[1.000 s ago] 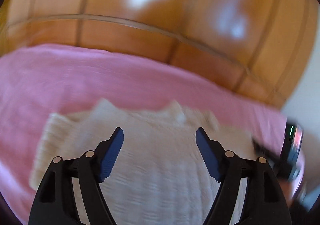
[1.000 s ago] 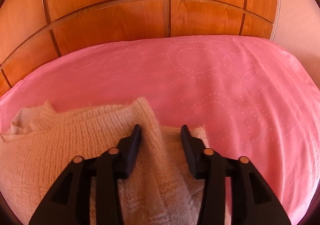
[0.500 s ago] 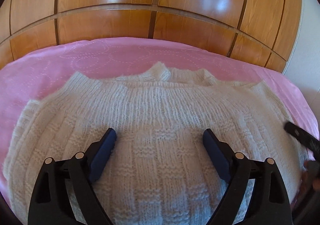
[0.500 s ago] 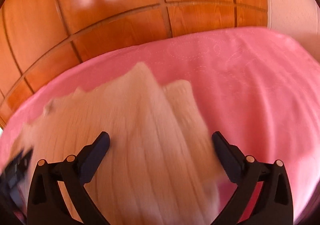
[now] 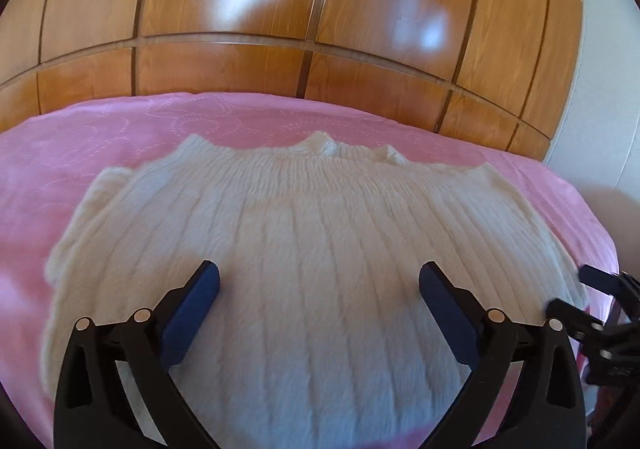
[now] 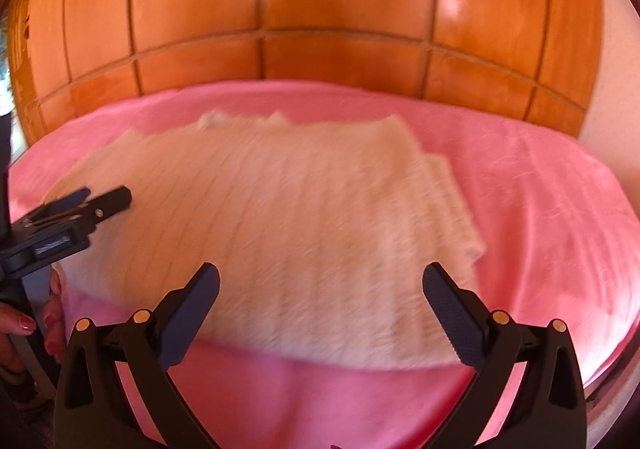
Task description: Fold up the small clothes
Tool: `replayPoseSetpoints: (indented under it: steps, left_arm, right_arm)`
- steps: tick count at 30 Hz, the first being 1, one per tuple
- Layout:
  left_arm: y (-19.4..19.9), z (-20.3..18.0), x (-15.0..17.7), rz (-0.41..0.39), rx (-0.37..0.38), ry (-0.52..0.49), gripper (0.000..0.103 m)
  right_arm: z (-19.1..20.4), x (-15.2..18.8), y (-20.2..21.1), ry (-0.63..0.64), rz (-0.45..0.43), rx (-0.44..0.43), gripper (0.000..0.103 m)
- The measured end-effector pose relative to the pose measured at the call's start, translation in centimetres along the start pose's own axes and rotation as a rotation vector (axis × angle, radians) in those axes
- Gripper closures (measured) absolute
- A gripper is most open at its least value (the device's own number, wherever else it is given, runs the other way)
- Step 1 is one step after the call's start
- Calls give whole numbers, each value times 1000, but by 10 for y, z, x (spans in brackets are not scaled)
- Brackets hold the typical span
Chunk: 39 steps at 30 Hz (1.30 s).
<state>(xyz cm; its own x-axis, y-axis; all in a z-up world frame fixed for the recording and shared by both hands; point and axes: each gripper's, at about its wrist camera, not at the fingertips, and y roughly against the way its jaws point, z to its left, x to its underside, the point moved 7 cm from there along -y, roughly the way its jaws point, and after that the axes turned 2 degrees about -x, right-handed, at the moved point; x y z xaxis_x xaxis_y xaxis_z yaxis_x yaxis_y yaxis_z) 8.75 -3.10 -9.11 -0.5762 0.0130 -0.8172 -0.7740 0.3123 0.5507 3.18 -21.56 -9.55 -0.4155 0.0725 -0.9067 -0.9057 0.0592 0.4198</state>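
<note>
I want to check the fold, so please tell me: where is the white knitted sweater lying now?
The white knitted sweater lies flat on the pink bedspread, directly ahead of both grippers in both wrist views, with the wooden headboard behind it.

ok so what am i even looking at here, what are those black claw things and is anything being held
Those black claws are hand-held grippers, one in each of a person's hands, each with a camera looking along its two fingers. One picture comes from the left gripper, the other from the right gripper. Each camera also catches the other gripper at the picture's edge, and the right one shows the person's hand. A cream knitted sweater lies on a pink bedspread, with a wooden panelled wall behind. Nothing is held: the right jaws stand wide open, the left jaws are opening, and neither pinches the knit.
</note>
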Motion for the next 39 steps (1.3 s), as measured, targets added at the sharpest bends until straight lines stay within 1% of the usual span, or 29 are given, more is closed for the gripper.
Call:
replayPoseSetpoints:
  steps: [2,3,4,5,6,8,11,12,13,15,17,18,20,23,24,26,28,31,32,33,34,35,36,37,38,39]
  left_arm:
    - [8,5,2,5,-5,11,4]
    - [14,11,1,-1,-7,34,4]
    - [19,18,-1,-14,-16,61,4]
    - [24,26,-3,-26,-29,92,4]
    - [29,37,-6,-41,-49,142,4]
    - [36,59,-10,-61,-87,220,4]
    - [45,97,-15,-94,-189,327,4]
    - [46,110,-14,-93,-225,359,4]
    - [44,118,-12,-76,-240,379,4]
    - [36,134,-5,-9,-261,416,4]
    - [24,142,7,80,-246,435,4]
    - [19,142,12,110,-240,415,4]
    - [18,136,12,102,-244,347,4]
    - [14,130,12,115,-244,299,4]
    - [11,130,10,115,-229,288,4]
    - [10,135,9,116,-203,312,4]
    - [11,140,5,111,-164,363,4]
    - [1,144,-2,133,-122,382,4]
    - [-2,144,-4,132,-106,397,4]
    - [-5,145,-6,125,-100,412,4]
    - [-6,144,-8,118,-90,421,13]
    - [-9,141,-9,117,-72,424,27]
    - [-14,138,-8,137,-57,429,34]
    - [-16,137,-7,142,-61,432,39]
    - [-17,135,-8,140,-57,436,52]
    - [-17,133,-8,146,-37,446,58]
  right_arm:
    - [2,9,-10,16,36,18,2]
    - [3,18,-20,31,78,38,2]
    - [2,22,-24,26,73,34,2]
    - [1,25,-25,-1,37,27,2]
    - [0,26,-25,-3,25,33,2]
    - [4,26,-24,29,5,61,2]
    - [4,27,-24,25,-5,64,2]
    - [3,28,-24,15,-6,56,2]
    - [1,26,-25,11,-7,54,2]
    - [1,26,-25,12,-11,58,2]
    - [1,26,-23,8,-17,58,2]
    - [1,26,-23,6,-19,56,2]
    - [0,27,-22,4,-21,55,2]
    - [-1,24,-19,1,-25,43,2]
    - [-2,21,-14,0,-33,40,2]
    - [-6,16,-8,0,-60,60,2]
    - [-13,11,-4,-1,-74,114,2]
    - [-13,12,-10,-1,-38,94,2]
    - [-11,17,-18,3,-4,90,2]
    - [-10,19,-23,7,10,97,2]
    - [-10,20,-23,8,-12,106,2]
    - [-10,21,-23,7,-20,112,2]
    - [-10,21,-24,5,-22,114,2]
    - [-10,21,-24,3,-23,112,2]
    - [-11,22,-25,-2,-23,108,2]
    - [-12,22,-25,-10,-24,102,2]
